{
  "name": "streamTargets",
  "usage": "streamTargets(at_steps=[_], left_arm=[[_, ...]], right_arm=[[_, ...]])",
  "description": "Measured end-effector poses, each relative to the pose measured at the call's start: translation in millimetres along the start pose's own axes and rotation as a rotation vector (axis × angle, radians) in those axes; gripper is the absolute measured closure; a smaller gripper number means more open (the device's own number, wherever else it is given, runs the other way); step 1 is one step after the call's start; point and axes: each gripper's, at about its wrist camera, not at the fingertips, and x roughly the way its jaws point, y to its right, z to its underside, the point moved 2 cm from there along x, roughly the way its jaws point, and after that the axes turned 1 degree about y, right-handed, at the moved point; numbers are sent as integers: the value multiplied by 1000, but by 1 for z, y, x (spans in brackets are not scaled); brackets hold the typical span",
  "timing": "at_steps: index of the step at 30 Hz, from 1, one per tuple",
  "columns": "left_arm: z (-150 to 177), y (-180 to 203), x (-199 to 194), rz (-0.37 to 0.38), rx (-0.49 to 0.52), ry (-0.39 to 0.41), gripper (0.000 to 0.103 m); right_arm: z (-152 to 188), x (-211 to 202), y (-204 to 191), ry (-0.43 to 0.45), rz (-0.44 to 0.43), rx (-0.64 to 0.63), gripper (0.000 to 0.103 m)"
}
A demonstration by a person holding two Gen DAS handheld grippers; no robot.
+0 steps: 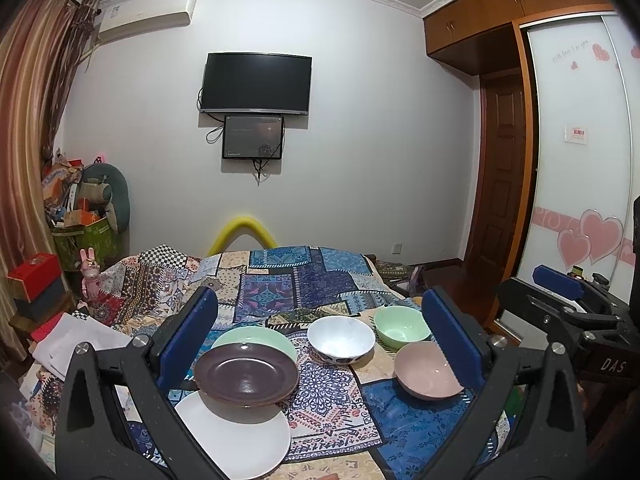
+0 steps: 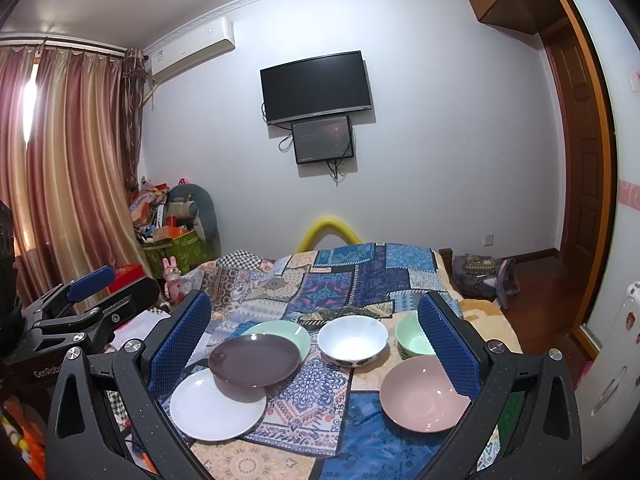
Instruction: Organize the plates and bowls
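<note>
- A bed covered by a patchwork cloth [image 1: 304, 280] fills the lower middle of both views, and all the dishes lie on its near part.
- The left gripper [image 1: 318, 340] frames the lower half of the left wrist view with its blue-padded fingers spread wide, nothing between them; its side also shows at the left edge of the right wrist view.
- The right gripper [image 2: 314, 344] is likewise spread wide and holds nothing; in the left wrist view it appears at the right edge.
- A white plate [image 2: 212, 412] lies lowest on the left of centre, nearest the cameras.
- A dark purple-brown plate [image 2: 254, 364] overlaps the white plate's far edge, and its own far edge lies over a pale green plate [image 2: 288, 330] behind it.
- A pink bowl [image 2: 424, 394] sits at lower right, upright, close by the right-hand finger of each gripper.
- A white bowl with dark patches on its outside [image 2: 352, 340] stands at centre, apart from the plates and just beside the green bowl.
- A small pale green bowl [image 1: 400, 328] stands right of the white bowl, behind the pink one; in the right wrist view a finger hides part of it.
</note>
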Motion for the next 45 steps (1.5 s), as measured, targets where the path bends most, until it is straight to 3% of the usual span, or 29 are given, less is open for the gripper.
streamTargets(at_steps=[45], left_arm=[[1, 1, 0, 7, 8, 0, 0]], right_arm=[[3, 3, -2, -4, 6, -2, 0]])
